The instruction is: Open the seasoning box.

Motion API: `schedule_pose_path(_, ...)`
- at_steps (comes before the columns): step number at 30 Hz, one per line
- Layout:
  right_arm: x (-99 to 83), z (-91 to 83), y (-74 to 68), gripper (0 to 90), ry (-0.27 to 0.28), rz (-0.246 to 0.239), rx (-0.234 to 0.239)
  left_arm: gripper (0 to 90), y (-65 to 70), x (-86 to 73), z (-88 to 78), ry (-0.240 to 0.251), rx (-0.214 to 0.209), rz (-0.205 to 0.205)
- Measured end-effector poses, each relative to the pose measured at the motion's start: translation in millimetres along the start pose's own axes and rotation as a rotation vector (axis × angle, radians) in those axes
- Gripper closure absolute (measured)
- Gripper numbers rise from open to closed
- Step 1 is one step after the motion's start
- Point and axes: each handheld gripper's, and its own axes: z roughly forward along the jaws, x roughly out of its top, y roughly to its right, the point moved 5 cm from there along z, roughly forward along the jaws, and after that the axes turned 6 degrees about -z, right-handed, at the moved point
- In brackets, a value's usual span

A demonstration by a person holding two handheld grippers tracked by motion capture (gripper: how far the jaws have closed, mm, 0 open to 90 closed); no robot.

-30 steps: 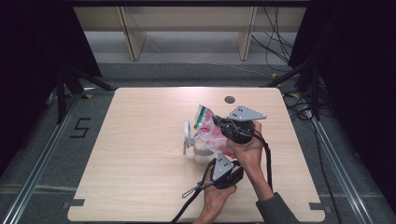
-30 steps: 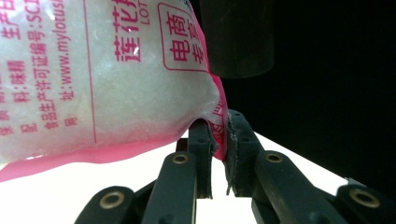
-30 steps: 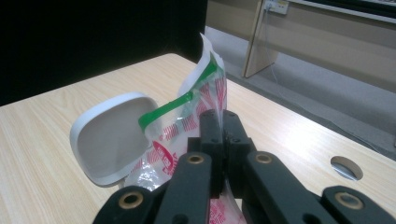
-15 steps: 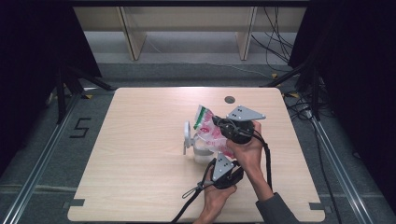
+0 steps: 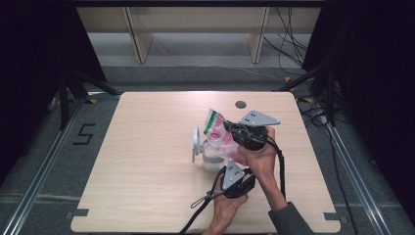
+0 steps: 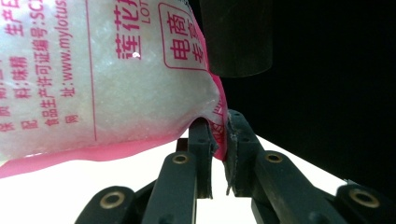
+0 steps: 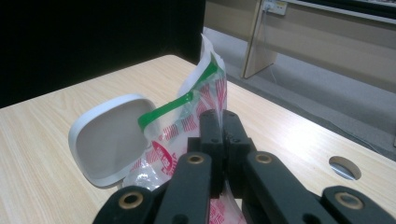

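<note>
Right of the table's (image 5: pixel 147 147) middle, both grippers hold 1 bag (image 5: pixel 222 139) of white grains, tilted over a container (image 5: pixel 210 159) with a hinged white lid (image 5: pixel 196 142) standing open at its left. The right gripper (image 7: pixel 218 119) has its jaws pressed together on the plastic below the green zip strip, likely to steady the mouth. The left gripper (image 6: pixel 218 135) pinches the pink bottom seam between narrow jaws, apparently to tip the bag so the grains run toward the container. Whether anything is pouring cannot be told.
</note>
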Motion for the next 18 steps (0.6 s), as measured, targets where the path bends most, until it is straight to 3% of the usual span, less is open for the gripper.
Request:
schedule_pose_path(1, -0.2, -1.0, -1.7, 90.0, -0.007, 0.017, 0.002, 81.7, 0.1, 0.0, 0.2, 0.002, -0.002, 0.000)
schedule_pose_path(2, -0.3, -1.2, -1.8, 90.0, -0.010, 0.013, -0.001, 81.6, -2.4, -0.7, -1.4, -0.022, 0.012, 0.029)
schedule_pose_path(4, -1.2, 1.0, -1.4, 90.0, -0.015, -0.006, 0.002, 81.6, 0.1, -0.1, -0.4, -0.001, 0.001, 0.002)
schedule_pose_path(5, -2.3, 2.3, -1.7, 90.0, -0.022, -0.014, 0.007, 81.6, -0.6, -0.2, -0.5, -0.005, 0.004, 0.003)
schedule_pose_path(6, -3.4, 3.5, -4.1, 90.0, -0.023, 0.013, 0.014, 81.6, -1.2, -0.2, -0.4, -0.007, 0.005, 0.001)
schedule_pose_path(12, -2.2, 3.3, -1.7, 90.0, -0.007, 0.003, -0.009, 81.6, -1.7, 0.2, -1.3, -0.012, 0.010, 0.010)
schedule_pose_path(15, -2.3, 3.6, -1.2, 90.0, -0.006, -0.006, 0.017, 81.6, -0.9, -0.1, -0.8, -0.008, 0.004, 0.003)
schedule_pose_path(18, -2.0, 1.6, 0.7, 90.0, -0.006, 0.001, 0.002, 81.7, -1.1, 0.7, -1.5, -0.009, 0.005, 0.012)
